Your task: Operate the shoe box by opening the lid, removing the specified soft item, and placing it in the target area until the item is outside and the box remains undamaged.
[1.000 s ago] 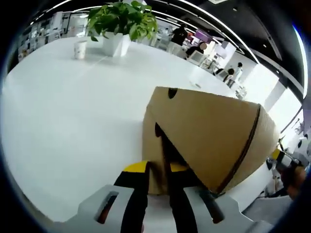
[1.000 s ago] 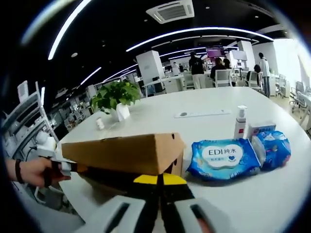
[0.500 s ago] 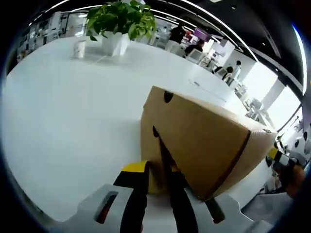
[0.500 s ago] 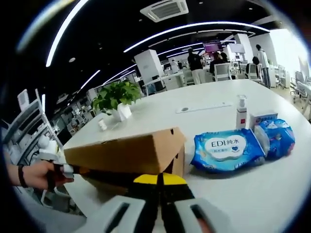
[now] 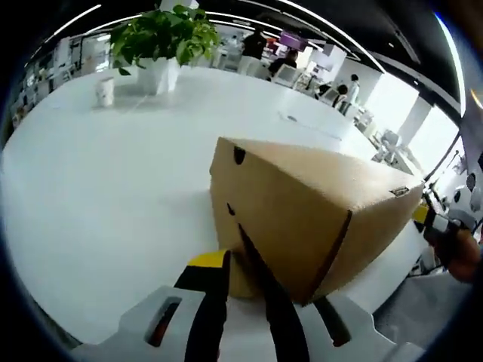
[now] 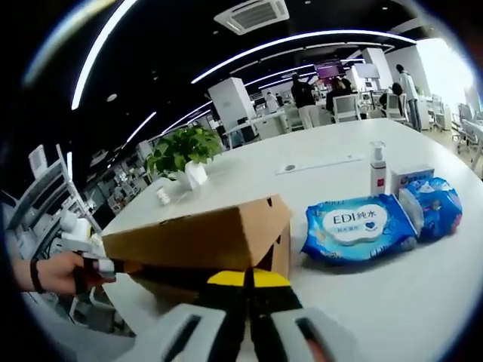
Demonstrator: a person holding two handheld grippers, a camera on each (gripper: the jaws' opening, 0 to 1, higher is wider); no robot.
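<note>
A brown cardboard shoe box (image 5: 302, 204) stands on the white table (image 5: 90, 188), its lid (image 6: 196, 237) lifted off the base on the near side and tilted. My left gripper (image 5: 238, 275) is shut on the lid's side wall at one end. At the other end, my right gripper (image 6: 245, 279) is shut on the lid's front edge, yellow tips together. In the left gripper view the right gripper (image 5: 434, 222) comes in at the far right. A hand holds the left gripper (image 6: 102, 265) in the right gripper view. The lid hides the box's inside.
A blue wipes pack (image 6: 358, 226), a second blue pack (image 6: 434, 211), a pump bottle (image 6: 379, 170) and a small carton (image 6: 411, 177) lie right of the box. A potted plant (image 5: 155, 38) and a paper cup (image 5: 104, 90) stand at the far side. People sit at desks behind.
The lid has tilted up a little more at the right gripper's end, and both views have shifted slightly with the hands. Both grippers keep their hold.
</note>
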